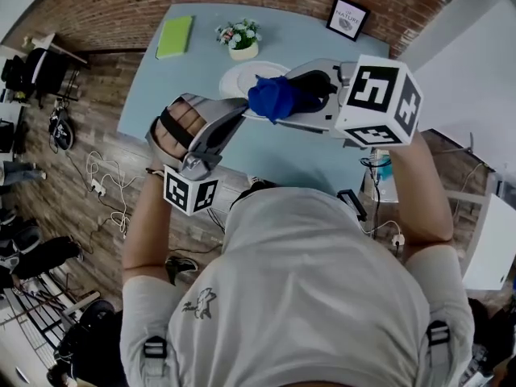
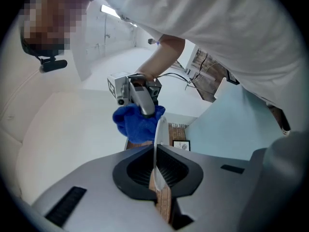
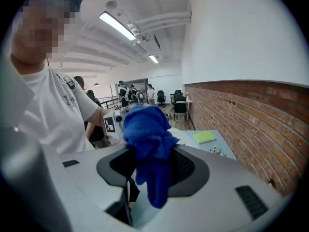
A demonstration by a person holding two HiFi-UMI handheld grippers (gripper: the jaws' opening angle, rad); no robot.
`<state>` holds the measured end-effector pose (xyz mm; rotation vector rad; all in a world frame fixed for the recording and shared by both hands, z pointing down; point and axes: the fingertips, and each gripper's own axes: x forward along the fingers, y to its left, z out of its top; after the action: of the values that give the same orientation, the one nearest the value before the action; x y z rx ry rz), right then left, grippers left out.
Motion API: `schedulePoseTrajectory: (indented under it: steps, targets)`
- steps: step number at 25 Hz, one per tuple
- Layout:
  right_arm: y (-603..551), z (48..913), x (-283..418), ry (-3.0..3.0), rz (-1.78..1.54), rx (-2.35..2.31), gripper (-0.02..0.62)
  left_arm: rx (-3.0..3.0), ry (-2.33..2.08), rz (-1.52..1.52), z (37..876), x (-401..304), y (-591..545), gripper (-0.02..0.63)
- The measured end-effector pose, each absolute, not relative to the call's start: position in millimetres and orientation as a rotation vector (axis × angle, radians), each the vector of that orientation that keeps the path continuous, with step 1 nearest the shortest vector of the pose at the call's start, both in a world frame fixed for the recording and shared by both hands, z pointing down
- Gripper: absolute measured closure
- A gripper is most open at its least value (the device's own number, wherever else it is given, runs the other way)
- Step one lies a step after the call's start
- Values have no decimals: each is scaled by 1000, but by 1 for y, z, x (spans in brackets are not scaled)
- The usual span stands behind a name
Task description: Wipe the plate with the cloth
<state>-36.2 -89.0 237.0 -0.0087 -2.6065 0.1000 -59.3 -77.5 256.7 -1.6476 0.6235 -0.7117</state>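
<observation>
Green pad (image 1: 175,36) flat at the far left of the blue table (image 1: 306,164). Nearer, held up above the table: left gripper (image 1: 240,110), jaws closed tight on the rim of the white plate (image 1: 235,77). Seen along those jaws, plate edge-on and upright, just the rim pinched between the pads. Plate off the table, between the two grippers. Flower pot (image 1: 240,45) on the table beyond the plate, small white and pink blooms. Right of the plate, bunched blue cloth (image 1: 272,97) pressed against the plate's face. Cloth clamped in the right gripper (image 1: 294,97) - jaws closed on its middle, a loose tail hanging down in front of them in the right gripper view. Right gripper angled in from the right, tips pointed at the plate, marker cube at its near-right end. Far right of the table: framed picture (image 1: 347,18) against the brick wall.
</observation>
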Motion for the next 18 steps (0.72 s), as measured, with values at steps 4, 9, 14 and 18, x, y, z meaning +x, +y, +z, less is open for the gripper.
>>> schedulePoseTrajectory:
  steps: [4, 9, 14, 18]
  targets:
    - [-112, 254, -8, -2550, 141, 80, 416, -1627, 625, -717, 252, -63, -75, 588]
    - [-163, 292, 15, -2455, 258, 188, 416, -1617, 570, -690, 255, -45, -64, 586]
    - [-195, 303, 2, -2431, 307, 260, 416, -1640, 512, -640, 259, -20, -55, 586]
    - [-175, 281, -31, -2474, 246, 179, 416, -1655, 496, -642, 265, -14, -56, 588]
